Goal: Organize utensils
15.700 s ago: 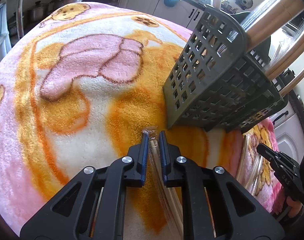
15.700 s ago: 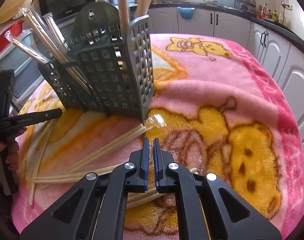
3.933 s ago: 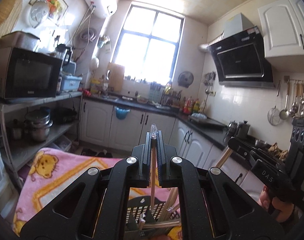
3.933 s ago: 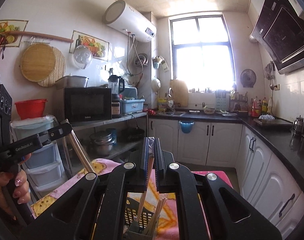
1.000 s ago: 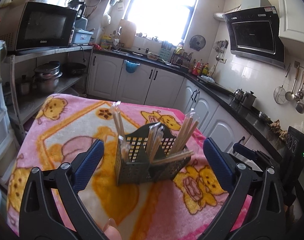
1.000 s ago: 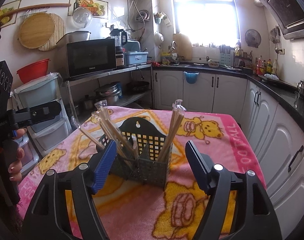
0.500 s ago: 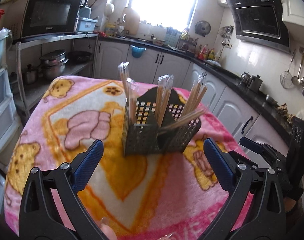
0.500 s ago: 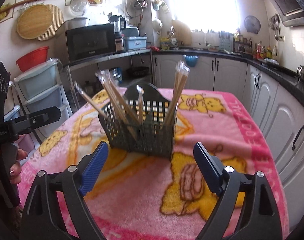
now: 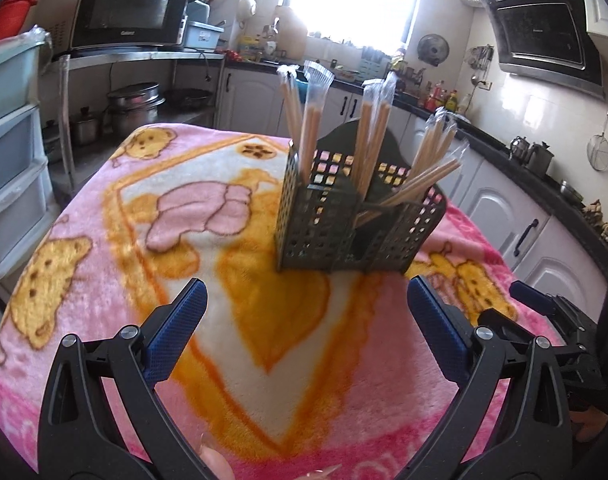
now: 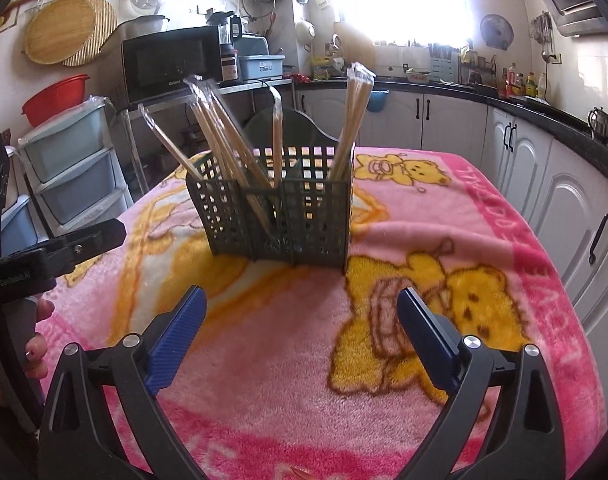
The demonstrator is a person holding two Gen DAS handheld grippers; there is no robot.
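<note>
The left gripper [image 9: 307,302] was spread wide and empty; the right gripper [image 10: 302,308] was still being opened, with nothing between its pads. Ahead of both, well apart, the dark utensil caddy [image 10: 278,220] stood upright on a pink bear-print blanket [image 10: 272,344] — wrapped chopsticks [image 9: 369,140] leaning inside it. A microwave [image 10: 172,62] and white cabinets [image 10: 455,126] were seen beyond.
</note>
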